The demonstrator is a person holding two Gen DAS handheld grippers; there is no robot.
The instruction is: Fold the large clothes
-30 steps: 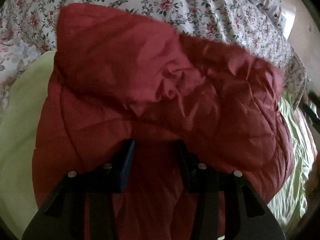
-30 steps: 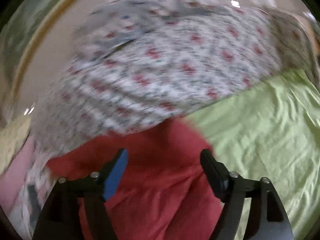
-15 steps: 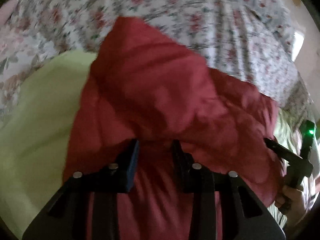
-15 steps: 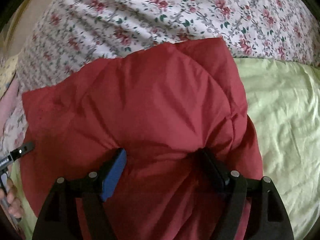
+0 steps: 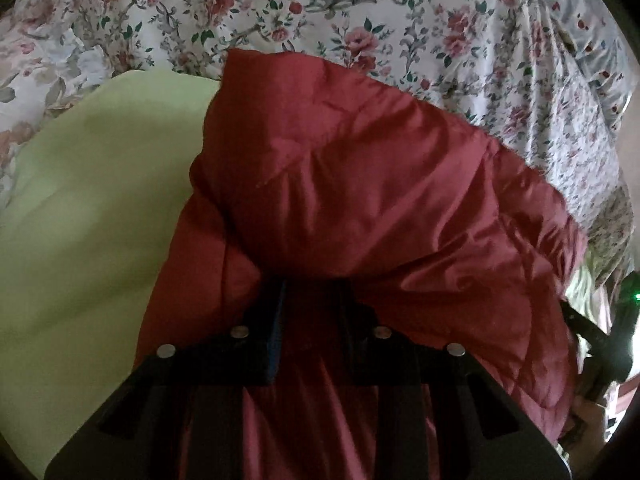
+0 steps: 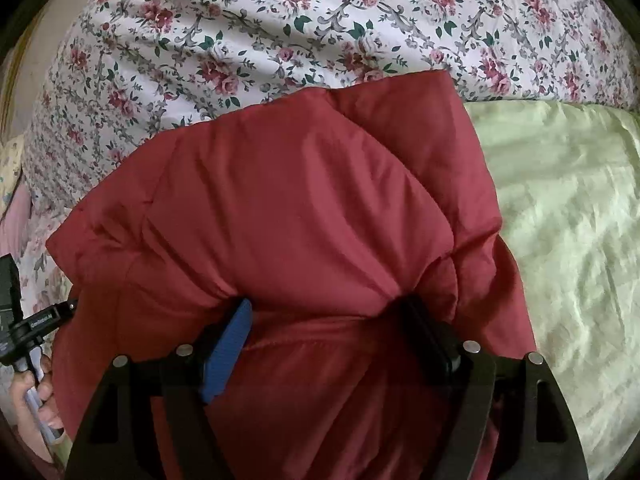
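Mid-fold: left tool (image 5: 310,286) and right tool (image 6: 328,312) each pinch the red padded jacket (image 6: 300,208); next, lay it flat over the green sheet (image 6: 568,200)

Both wrist views close over jacket (image 5: 360,184)

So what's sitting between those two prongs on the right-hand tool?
A puffy fold of the red jacket fills the gap of the right tool, seen in the right wrist view.

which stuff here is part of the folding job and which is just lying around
Part of the job:
red padded jacket
left gripper
right gripper

Just lying about:
floral bedspread
light green sheet
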